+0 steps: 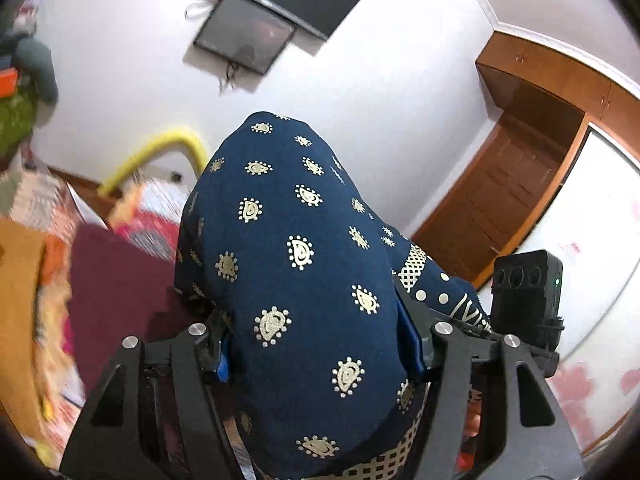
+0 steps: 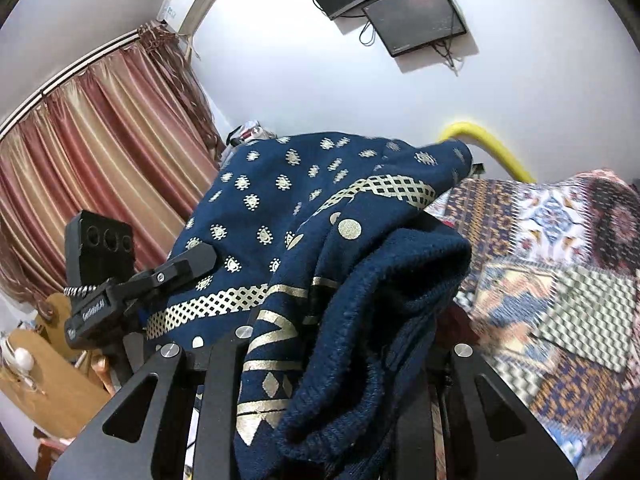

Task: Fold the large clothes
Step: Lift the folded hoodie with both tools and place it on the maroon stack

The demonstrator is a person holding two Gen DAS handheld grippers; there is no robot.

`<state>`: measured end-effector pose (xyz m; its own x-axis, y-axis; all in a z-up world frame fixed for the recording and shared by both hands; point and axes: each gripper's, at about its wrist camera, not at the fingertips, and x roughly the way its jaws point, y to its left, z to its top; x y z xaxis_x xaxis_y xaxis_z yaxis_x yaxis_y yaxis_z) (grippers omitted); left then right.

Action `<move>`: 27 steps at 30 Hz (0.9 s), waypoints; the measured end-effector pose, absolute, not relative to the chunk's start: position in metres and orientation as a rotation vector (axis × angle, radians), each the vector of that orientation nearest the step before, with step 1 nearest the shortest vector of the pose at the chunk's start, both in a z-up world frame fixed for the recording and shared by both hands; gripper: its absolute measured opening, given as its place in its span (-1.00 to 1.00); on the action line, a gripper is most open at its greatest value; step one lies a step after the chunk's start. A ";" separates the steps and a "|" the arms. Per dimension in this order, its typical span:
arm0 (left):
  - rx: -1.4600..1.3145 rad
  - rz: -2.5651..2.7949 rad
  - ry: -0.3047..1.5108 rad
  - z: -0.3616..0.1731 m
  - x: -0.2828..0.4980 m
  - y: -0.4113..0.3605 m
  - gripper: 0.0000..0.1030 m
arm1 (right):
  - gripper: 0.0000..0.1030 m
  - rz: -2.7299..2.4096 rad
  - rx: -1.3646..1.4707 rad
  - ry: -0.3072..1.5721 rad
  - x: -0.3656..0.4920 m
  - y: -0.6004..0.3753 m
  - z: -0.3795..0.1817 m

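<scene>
A large navy blue garment [image 1: 304, 264] with gold paisley print and a gold lattice border is lifted in the air between both grippers. My left gripper [image 1: 316, 356] is shut on a thick bundle of it, and the cloth drapes over and hides the fingertips. In the right wrist view the same garment [image 2: 280, 216] bunches over my right gripper [image 2: 340, 352], which is shut on its knit-textured hem; its fingers are hidden under the cloth. The left gripper [image 2: 120, 300] shows at the left of that view, clamped on the cloth's edge.
A patchwork bedspread [image 2: 560, 264] lies at the right. A maroon cloth [image 1: 120, 276] and orange cloth lie on the bed at the left. A yellow padded bar [image 1: 160, 152], wall screens [image 1: 248, 32], a wooden wardrobe [image 1: 520, 160], striped curtains [image 2: 100, 140] and a wooden table [image 2: 48, 380] surround.
</scene>
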<state>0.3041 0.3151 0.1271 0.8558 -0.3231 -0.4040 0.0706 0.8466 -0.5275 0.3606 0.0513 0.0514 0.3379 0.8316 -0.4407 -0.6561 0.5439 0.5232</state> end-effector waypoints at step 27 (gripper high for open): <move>-0.362 0.187 0.809 -0.009 0.316 0.380 0.67 | 0.19 0.638 -0.127 0.906 0.362 0.072 -0.043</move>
<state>0.3160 0.3799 -0.0095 0.6781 0.0256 -0.7345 -0.2987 0.9227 -0.2437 0.3619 0.0722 -0.0426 0.4469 0.4618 -0.7662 -0.5656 0.8094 0.1579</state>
